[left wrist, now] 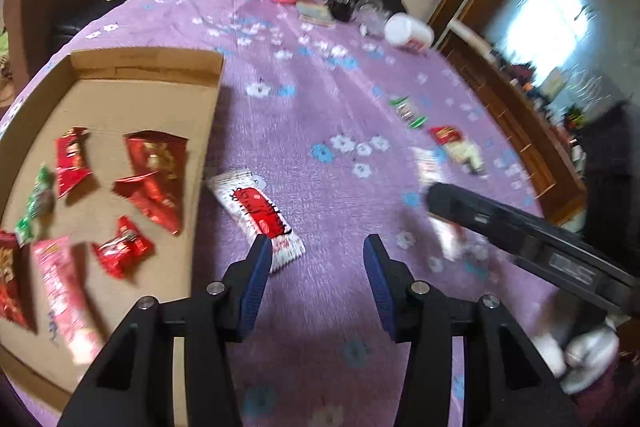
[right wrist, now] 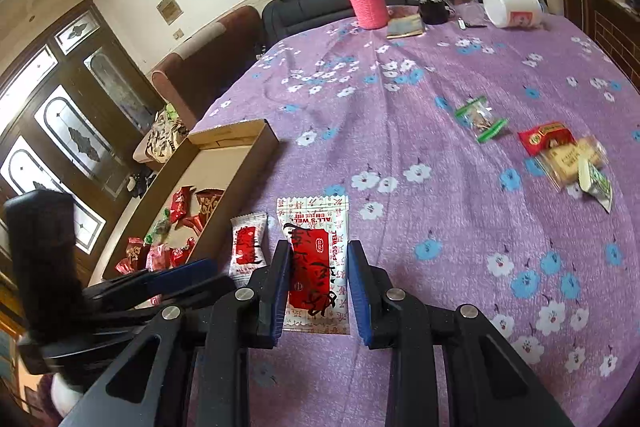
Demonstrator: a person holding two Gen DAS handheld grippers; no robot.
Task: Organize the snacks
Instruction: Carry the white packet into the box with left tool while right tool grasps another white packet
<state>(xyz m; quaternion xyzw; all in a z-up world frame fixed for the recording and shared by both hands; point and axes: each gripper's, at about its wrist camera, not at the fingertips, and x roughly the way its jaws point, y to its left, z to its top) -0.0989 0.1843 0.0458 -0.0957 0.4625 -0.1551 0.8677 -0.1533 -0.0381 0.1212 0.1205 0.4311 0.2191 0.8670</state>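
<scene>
Right hand-held gripper (right wrist: 318, 285): jaws closed on a white-and-red packet (right wrist: 313, 263), pads against its two long edges, packet lifted over the purple surface (right wrist: 400, 147). Left hand-held gripper (left wrist: 316, 259): jaws apart, nothing between them. A smaller white-and-red packet (left wrist: 258, 215) lies on the cloth just beyond its left fingertip, beside the cardboard box (left wrist: 148, 61). Box holds red wrapped snacks (left wrist: 154, 183). More snacks (right wrist: 480, 117) lie well apart, far right.
</scene>
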